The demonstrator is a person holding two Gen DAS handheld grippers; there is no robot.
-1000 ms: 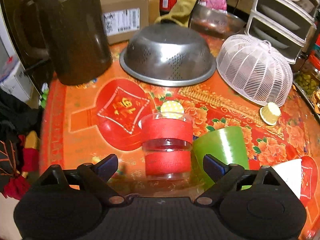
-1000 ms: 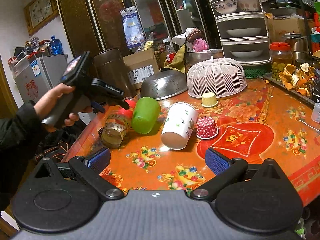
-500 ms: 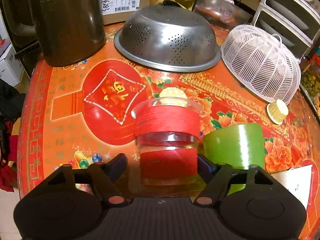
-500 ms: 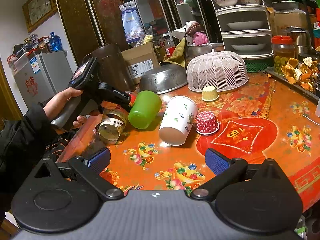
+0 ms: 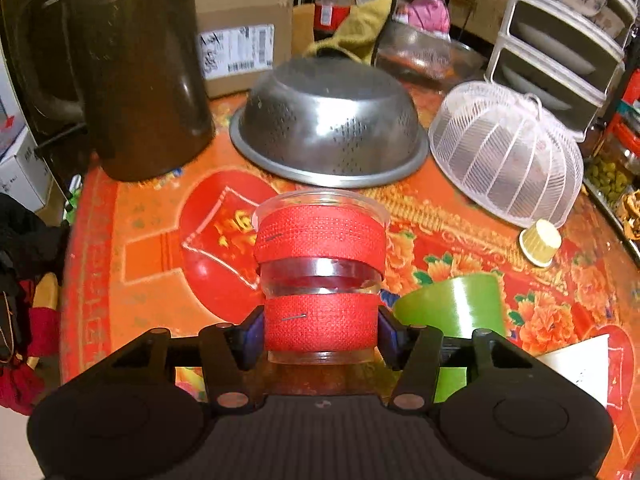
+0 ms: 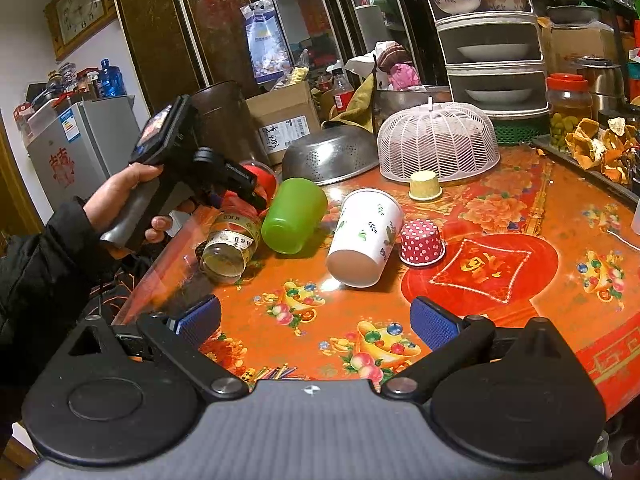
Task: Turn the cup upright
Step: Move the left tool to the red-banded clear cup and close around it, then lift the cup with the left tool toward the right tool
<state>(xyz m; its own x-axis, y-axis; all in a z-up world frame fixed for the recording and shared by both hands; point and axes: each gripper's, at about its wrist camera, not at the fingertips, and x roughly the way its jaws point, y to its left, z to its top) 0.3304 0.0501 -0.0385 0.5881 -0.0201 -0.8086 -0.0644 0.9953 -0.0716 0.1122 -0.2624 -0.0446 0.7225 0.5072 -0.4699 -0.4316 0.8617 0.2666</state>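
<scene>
The left tool clamps the lower red band of a clear glass cup wrapped in two red tape bands, lying on the orange floral worktop. Just right of that cup lies a green plastic cup; beyond it, an upturned steel colander. The right tool hangs open, holding nothing.

Left claw now tight around the red-banded glass cup.
</scene>
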